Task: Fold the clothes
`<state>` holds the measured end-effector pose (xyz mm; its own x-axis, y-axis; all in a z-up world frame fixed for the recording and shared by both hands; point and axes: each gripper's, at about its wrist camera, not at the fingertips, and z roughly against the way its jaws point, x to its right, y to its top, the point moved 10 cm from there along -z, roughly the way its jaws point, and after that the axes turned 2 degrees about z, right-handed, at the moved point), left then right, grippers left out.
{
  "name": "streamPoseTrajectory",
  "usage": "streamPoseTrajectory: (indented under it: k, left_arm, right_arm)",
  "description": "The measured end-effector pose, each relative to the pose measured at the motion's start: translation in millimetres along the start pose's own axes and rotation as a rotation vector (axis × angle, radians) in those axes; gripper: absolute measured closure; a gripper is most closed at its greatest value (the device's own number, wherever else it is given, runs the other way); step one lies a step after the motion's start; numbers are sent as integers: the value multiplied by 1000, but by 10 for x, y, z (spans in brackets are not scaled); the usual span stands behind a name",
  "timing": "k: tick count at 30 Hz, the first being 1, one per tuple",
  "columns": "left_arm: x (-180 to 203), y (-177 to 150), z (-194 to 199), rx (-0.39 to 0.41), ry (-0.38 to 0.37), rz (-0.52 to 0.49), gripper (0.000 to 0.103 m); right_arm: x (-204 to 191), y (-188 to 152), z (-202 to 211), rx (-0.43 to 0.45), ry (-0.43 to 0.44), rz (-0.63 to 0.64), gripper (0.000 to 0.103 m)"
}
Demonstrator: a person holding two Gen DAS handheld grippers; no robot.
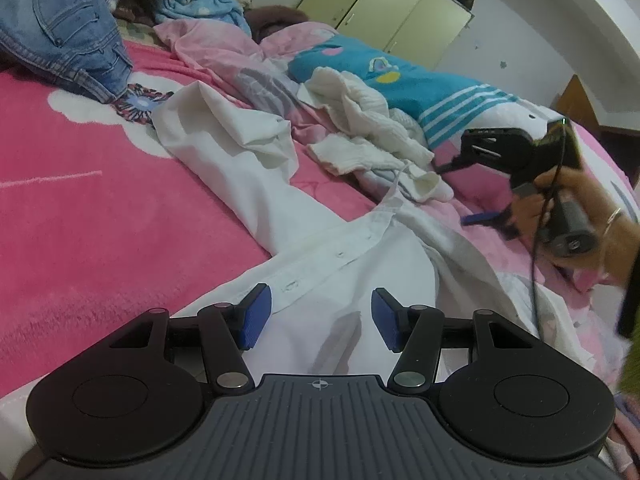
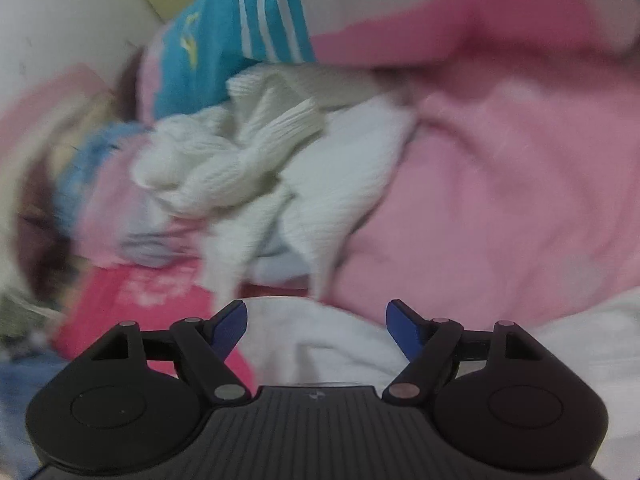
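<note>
- Step in hand (judged): spreading the shirt (image 1: 352, 264) flat before the first fold; no fold is made yet.
- Blanket (image 1: 100, 220): pink fleece with a fuzzy nap and white flower print. It carries the whole load.
- Jeans (image 1: 60, 28): stiff blue denim, heaped at the far left.
- Shirt: thin white woven cotton with a buttoned placket. It lies rumpled along the blanket, one sleeve bunched toward the jeans, body under the left gripper (image 1: 322, 316).
- Left gripper: jaws apart, blue pads hovering over the placket, nothing clamped.
- Knit (image 1: 360, 120): white ribbed garment, soft and crumpled, just beyond the shirt collar.
- Towel (image 1: 400, 80): teal terry with white stripes, behind the knit.
- Right gripper (image 2: 316, 326): jaws wide apart, empty, over white cloth. The right wrist view is motion-blurred. A hand (image 1: 560, 204) holds it at the shirt's right side.
- Next move (judged): each gripper pinches a shirt edge and draws the wrinkles out. Thin cloth calls for a low, shallow pinch.
</note>
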<state>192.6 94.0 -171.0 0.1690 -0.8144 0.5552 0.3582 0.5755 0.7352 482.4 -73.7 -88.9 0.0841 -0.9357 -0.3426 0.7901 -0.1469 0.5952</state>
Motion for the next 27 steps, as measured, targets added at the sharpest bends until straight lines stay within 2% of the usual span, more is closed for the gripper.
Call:
streamPoseTrajectory:
  k: [2, 3, 7, 10, 15, 22, 27]
  left_arm:
    - [-2, 1, 1, 1, -1, 4, 47]
    - [-1, 1, 1, 1, -2, 4, 47]
    - [-5, 7, 4, 1, -2, 11, 47]
    - [-6, 11, 2, -1, 0, 13, 47]
    - [-45, 29, 25, 11, -8, 46, 47]
    - [-49, 34, 21, 11, -8, 55, 47]
    - [-57, 40, 27, 15, -12, 63, 47]
  right_arm:
    - [-44, 45, 146, 21, -111, 50, 23]
    - [-81, 85, 226, 41, -135, 54, 23]
    - [-99, 229, 408, 112, -172, -40, 23]
    - [-61, 226, 457, 109, -174, -142, 23]
    - [31, 148, 712, 130, -276, -144, 23]
    - [272, -47, 906, 89, -230, -348, 23]
    - [428, -38, 1044, 102, -302, -297, 23]
